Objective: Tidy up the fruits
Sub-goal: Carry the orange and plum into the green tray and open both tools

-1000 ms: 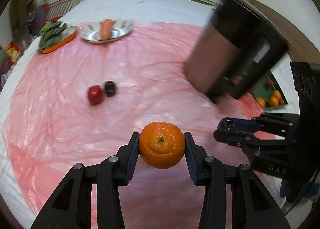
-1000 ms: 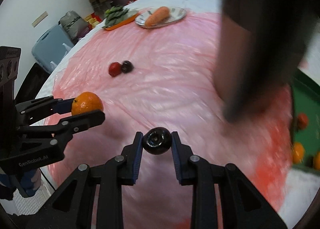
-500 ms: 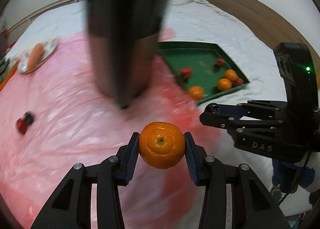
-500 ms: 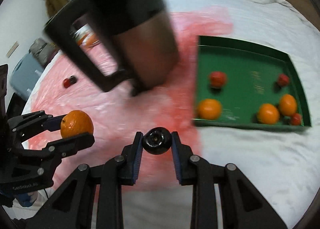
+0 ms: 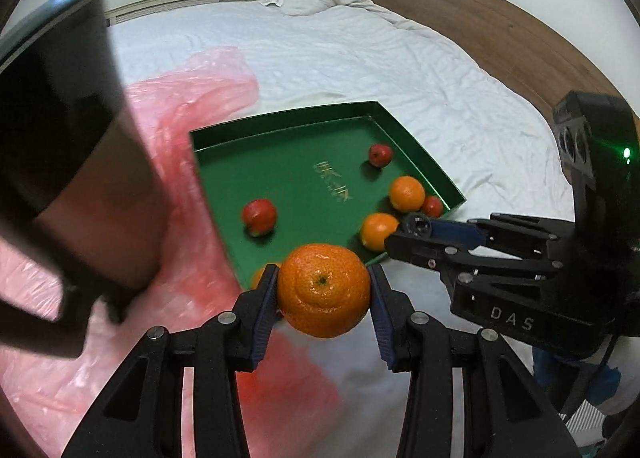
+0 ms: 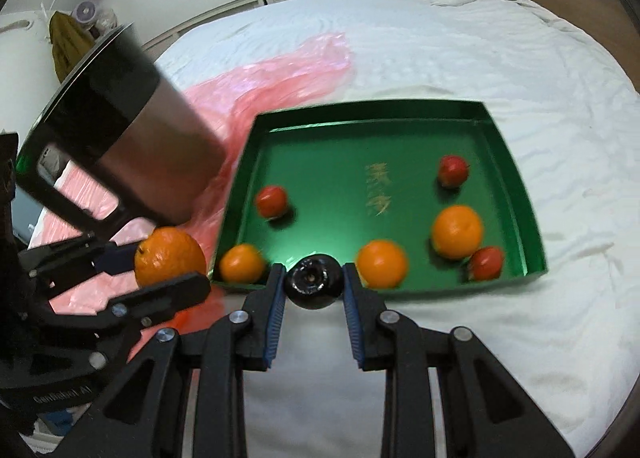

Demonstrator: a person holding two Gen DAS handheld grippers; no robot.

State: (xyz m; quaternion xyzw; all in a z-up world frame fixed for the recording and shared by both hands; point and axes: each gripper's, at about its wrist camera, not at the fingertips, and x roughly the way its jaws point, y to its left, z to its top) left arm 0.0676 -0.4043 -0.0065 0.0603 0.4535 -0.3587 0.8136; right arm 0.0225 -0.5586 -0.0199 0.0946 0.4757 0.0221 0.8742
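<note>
Both fruits have swung from above the pink sheet (image 5: 192, 105) to the green tray's (image 6: 516, 185) near edge. An orange (image 5: 323, 290) sits clamped between the left gripper's (image 5: 323, 298) pads – the right gripper (image 6: 313, 290) pinches a dark plum (image 6: 313, 282). Three oranges and three red fruits lie in the tray on the white bed (image 6: 480, 57); a dark mug (image 6: 120, 129) stands at its left edge.

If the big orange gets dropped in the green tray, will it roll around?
Probably a bit. The orange is round, so nothing would stop it rolling on the tray's smooth flat floor. The raised rim should likely keep it inside. Its skin looks bumpy, not slick, and the left gripper holds it without visible slipping, so it seems firm.
</note>
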